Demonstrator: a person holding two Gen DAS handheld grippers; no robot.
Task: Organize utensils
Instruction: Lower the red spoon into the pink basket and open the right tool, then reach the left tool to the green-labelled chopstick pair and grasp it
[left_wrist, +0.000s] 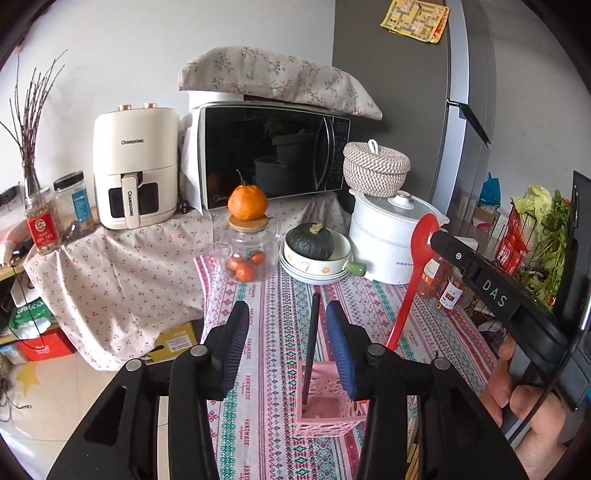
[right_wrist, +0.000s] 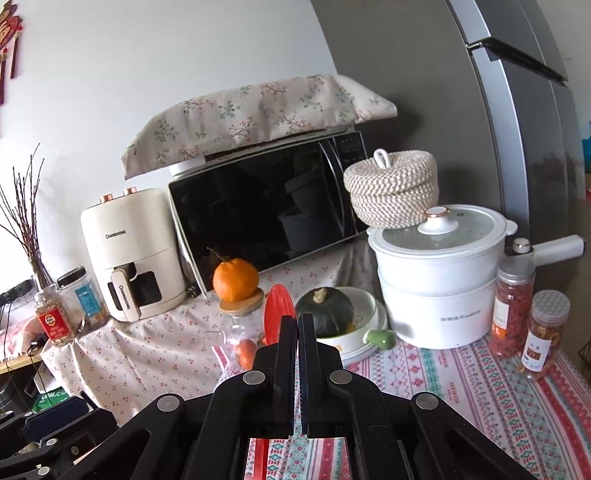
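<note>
A pink perforated utensil holder (left_wrist: 328, 410) stands on the patterned tablecloth (left_wrist: 273, 332). A thin black utensil (left_wrist: 311, 343) stands in it. My left gripper (left_wrist: 288, 314) is open, its fingers either side of the black utensil, just above the holder. My right gripper (right_wrist: 297, 321) is shut on a red spoon (right_wrist: 275, 317); in the left wrist view the spoon (left_wrist: 413, 280) hangs upright, handle down, just right of the holder, with the right gripper (left_wrist: 437, 238) on its bowl end.
At the back stand a glass jar with an orange on its lid (left_wrist: 247, 254), a squash in stacked bowls (left_wrist: 312, 251), a white pot (left_wrist: 388, 243), a microwave (left_wrist: 266, 155) and an air fryer (left_wrist: 135, 166). Spice jars (right_wrist: 543, 332) stand at the right. The table edge drops off at the left.
</note>
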